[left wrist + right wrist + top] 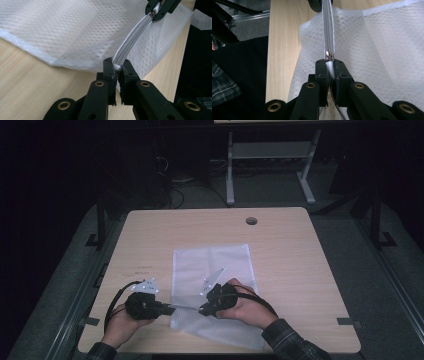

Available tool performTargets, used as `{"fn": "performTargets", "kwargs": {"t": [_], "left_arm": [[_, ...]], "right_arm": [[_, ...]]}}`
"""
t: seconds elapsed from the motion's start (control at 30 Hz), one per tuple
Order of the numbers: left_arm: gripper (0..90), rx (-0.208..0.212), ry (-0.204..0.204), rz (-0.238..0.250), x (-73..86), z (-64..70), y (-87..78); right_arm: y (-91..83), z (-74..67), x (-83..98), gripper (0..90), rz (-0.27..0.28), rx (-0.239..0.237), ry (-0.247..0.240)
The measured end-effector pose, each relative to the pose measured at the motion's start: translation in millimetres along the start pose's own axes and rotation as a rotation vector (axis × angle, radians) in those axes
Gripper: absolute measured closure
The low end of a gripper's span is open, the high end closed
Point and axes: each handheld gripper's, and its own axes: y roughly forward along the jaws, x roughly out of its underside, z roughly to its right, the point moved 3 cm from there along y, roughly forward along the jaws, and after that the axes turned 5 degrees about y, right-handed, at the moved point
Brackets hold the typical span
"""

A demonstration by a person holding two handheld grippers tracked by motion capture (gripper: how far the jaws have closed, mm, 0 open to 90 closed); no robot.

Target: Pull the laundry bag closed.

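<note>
A white mesh bag (212, 270) lies flat on the middle of the wooden table, its near edge lifted. Along that edge runs a grey zipper (130, 43), pulled taut between both grippers. My left gripper (170, 309) is shut on the zipper's end (117, 67) at the bag's left corner. My right gripper (202, 309) is shut on the zipper pull (329, 56), with the zipper (327, 27) stretching away toward the other gripper. In the left gripper view the right gripper (157, 11) shows at the top, clamped on the zipper.
The table (150, 235) has a round cable hole (251, 221) at the back. Its near edge lies just under the person's hands. Beyond it are a dark floor, cables and a white desk frame (270, 165).
</note>
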Motion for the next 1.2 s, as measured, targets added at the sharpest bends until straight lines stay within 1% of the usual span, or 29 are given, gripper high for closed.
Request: {"fn": "performTargets", "kwargs": {"t": [0.27, 0.4, 0.57, 0.83, 0.93, 0.97, 1.0, 1.03, 1.07, 1.13, 1.2], "left_arm": [[84.7, -0.007, -0.004, -0.003, -0.5, 0.1, 0.6], [84.8, -0.003, -0.007, -0.007, -0.1, 0.0, 0.3], [84.8, 0.001, -0.011, -0.008, -0.3, -0.3, 0.9], [85.2, 0.012, -0.016, -0.017, -0.8, 0.4, 2.2], [85.2, 0.014, -0.015, -0.018, -0.8, 0.6, 2.3], [85.2, 0.029, -0.027, -0.016, -0.3, 0.2, 2.0], [85.1, 0.052, -0.041, -0.018, 0.2, 0.5, 2.7], [84.9, 0.054, -0.033, -0.015, 0.8, 1.1, 3.0], [84.9, 0.065, -0.028, -0.021, 0.9, 1.7, 3.8], [84.7, 0.056, -0.024, -0.028, 0.9, 0.9, 4.7], [84.7, 0.057, -0.024, -0.024, 1.0, 0.5, 4.0]], "right_arm": [[-0.3, -0.4, 1.1, 84.1, -0.003, 0.006, 0.0], [0.0, 0.0, 1.5, 84.7, -0.003, 0.003, 0.009], [-0.5, 0.2, 2.1, 85.0, -0.002, 0.003, 0.008], [-1.7, -0.3, 5.1, 85.3, 0.005, -0.009, 0.014], [-1.7, -0.7, 5.6, 85.3, 0.004, -0.005, 0.016], [-1.8, -0.8, 5.8, 85.3, 0.006, -0.006, 0.016], [-1.6, -0.8, 6.0, 85.1, 0.008, -0.002, 0.009], [-1.8, -1.5, 6.6, 84.4, 0.003, 0.011, -0.003], [-1.9, -1.2, 7.0, 84.0, 0.008, 0.012, -0.003], [-1.8, -2.4, 7.7, 80.9, 0.001, 0.032, -0.017], [-2.3, -3.2, 8.6, 76.9, -0.005, 0.041, -0.033]]}}
